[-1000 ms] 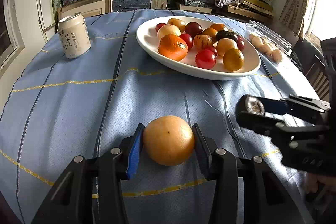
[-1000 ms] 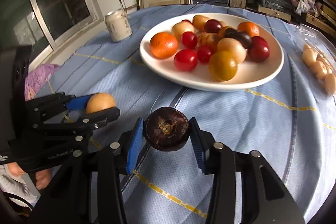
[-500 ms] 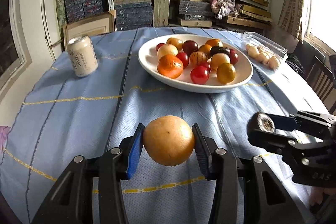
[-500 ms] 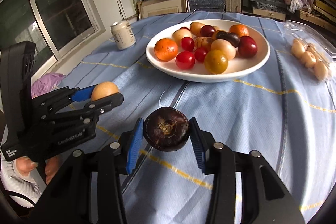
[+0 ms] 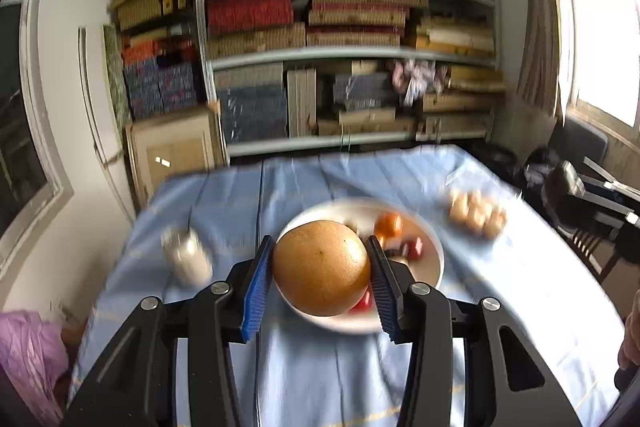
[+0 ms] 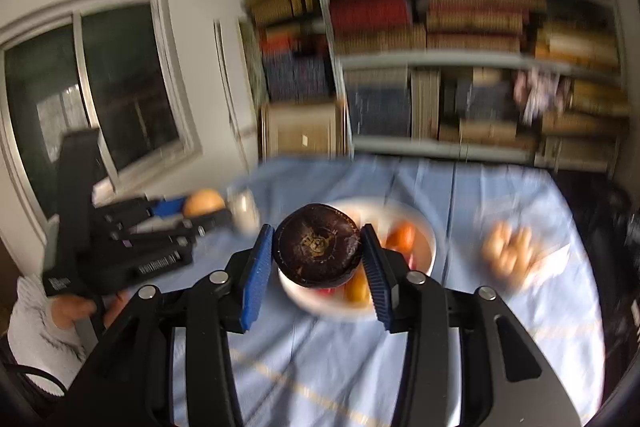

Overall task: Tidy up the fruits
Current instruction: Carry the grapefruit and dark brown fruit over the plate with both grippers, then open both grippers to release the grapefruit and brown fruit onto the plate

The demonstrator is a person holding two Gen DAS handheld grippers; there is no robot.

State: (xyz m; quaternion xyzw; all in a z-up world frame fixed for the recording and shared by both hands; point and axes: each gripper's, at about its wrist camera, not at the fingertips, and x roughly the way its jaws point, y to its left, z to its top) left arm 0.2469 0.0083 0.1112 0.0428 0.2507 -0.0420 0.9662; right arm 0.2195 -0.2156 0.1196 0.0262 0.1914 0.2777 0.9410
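Observation:
My left gripper (image 5: 320, 267) is shut on a large orange fruit (image 5: 321, 268) and holds it high above the table. My right gripper (image 6: 316, 253) is shut on a dark purple-brown round fruit (image 6: 316, 243), also lifted high. The white plate (image 5: 434, 267) with several red, orange and yellow fruits lies on the blue tablecloth far below, partly hidden behind the held fruits; it also shows in the right wrist view (image 6: 428, 247). The left gripper with its orange fruit (image 6: 203, 203) shows at the left of the right wrist view. Both views are blurred.
A pale drink can (image 5: 187, 259) stands left of the plate. A clear pack of pale round items (image 5: 476, 215) lies to the right. Shelves stacked with boxes (image 5: 352, 39) fill the back wall. A chair (image 5: 588, 239) stands at the table's right side.
Both grippers have risen far above the table with their fruits still held. The plate, can and table now look much smaller and lower in both views.

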